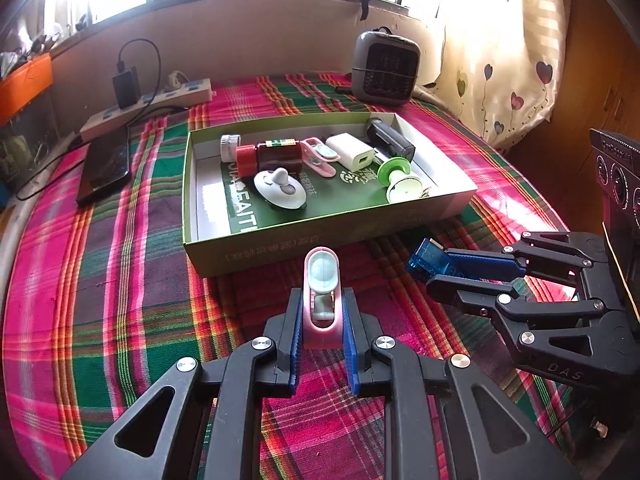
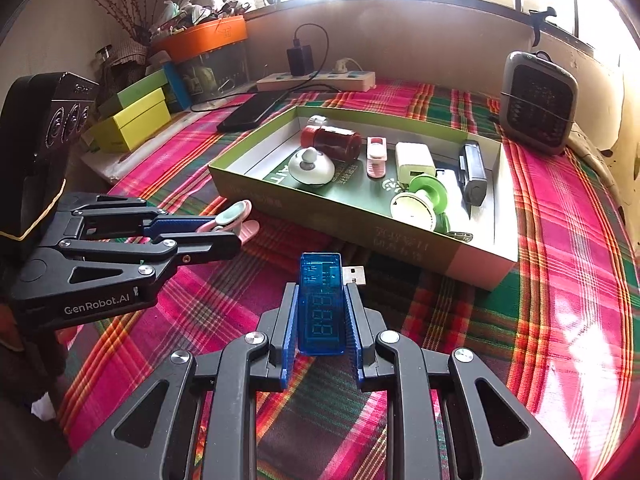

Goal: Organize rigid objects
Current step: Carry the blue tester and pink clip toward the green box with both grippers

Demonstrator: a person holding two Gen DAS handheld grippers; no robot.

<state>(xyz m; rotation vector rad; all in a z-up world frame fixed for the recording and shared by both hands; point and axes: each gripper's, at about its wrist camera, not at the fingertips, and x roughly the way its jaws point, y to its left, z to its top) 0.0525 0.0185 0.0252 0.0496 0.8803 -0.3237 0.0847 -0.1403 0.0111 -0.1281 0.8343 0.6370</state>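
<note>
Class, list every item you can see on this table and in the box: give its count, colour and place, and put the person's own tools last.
Box: 1, green, mid-cloth.
Bottle: 1, brown, red cap, in box.
Pink clip: 1, in box.
White charger: 1, in box.
Green spool: 1, in box.
White knob: 1, in box.
Dark case: 1, box's far corner.
Heater: 1, grey, behind box.
Power strip: 1, white, far left.
Phone: 1, black, left of box.
Left tongs: shut on second pink clip.
Right tongs: shut on blue USB meter.
</note>
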